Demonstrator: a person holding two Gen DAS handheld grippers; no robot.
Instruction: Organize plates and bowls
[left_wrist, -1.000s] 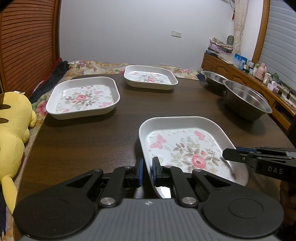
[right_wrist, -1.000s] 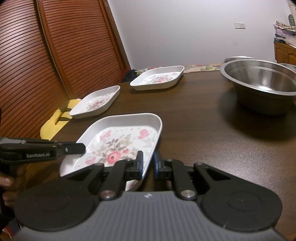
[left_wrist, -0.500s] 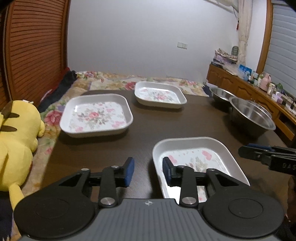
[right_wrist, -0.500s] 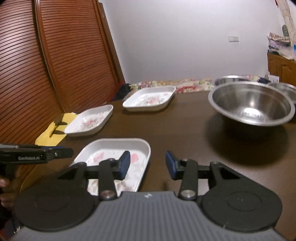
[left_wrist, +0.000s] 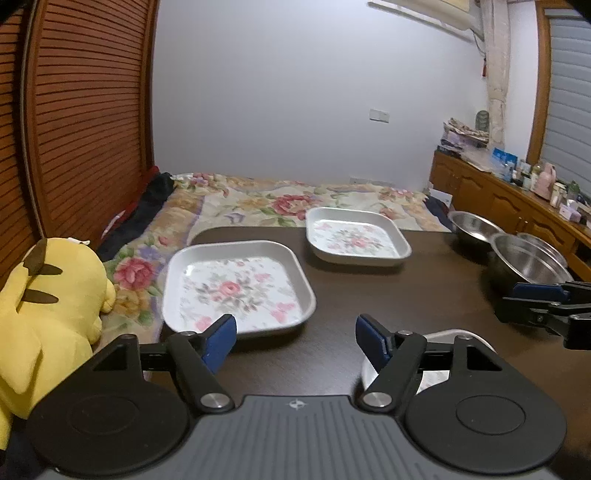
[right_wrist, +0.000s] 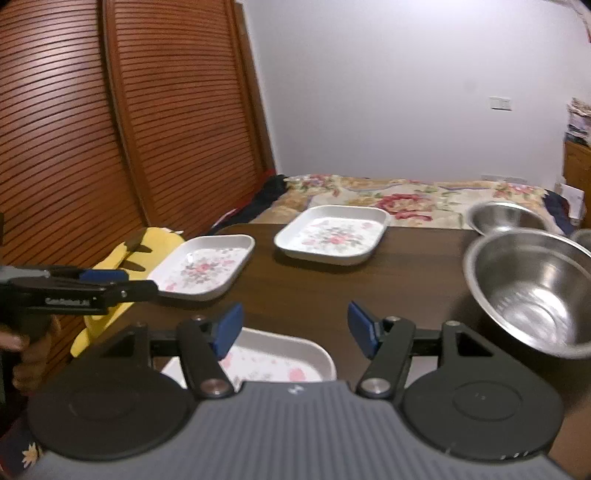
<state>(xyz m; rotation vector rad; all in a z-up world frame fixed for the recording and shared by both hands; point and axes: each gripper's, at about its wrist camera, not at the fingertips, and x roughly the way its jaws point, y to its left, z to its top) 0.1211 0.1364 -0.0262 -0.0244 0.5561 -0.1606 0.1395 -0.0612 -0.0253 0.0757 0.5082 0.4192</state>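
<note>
Three white square plates with pink flower prints lie on the dark wooden table (left_wrist: 424, 295). The left plate (left_wrist: 236, 286) (right_wrist: 201, 267) and the far plate (left_wrist: 356, 238) (right_wrist: 332, 236) sit ahead. The near plate (right_wrist: 280, 360) (left_wrist: 476, 336) lies just below both grippers, mostly hidden by their fingers. My left gripper (left_wrist: 295, 341) is open above the table and holds nothing. My right gripper (right_wrist: 295, 328) is also open and holds nothing. A large steel bowl (right_wrist: 532, 291) (left_wrist: 528, 266) stands at the right, with a smaller steel bowl (right_wrist: 508, 218) (left_wrist: 474, 225) behind it.
A yellow plush toy (left_wrist: 48, 306) leans at the table's left edge. A flowered bedspread (left_wrist: 295, 199) lies beyond the far edge. A slatted wooden door (right_wrist: 110, 129) is on the left. A wooden sideboard (left_wrist: 517, 192) with small items runs along the right.
Both grippers were shut on the near plate's rim. They opened, let it go and drew back and up, so the plate now rests on the table below them.
</note>
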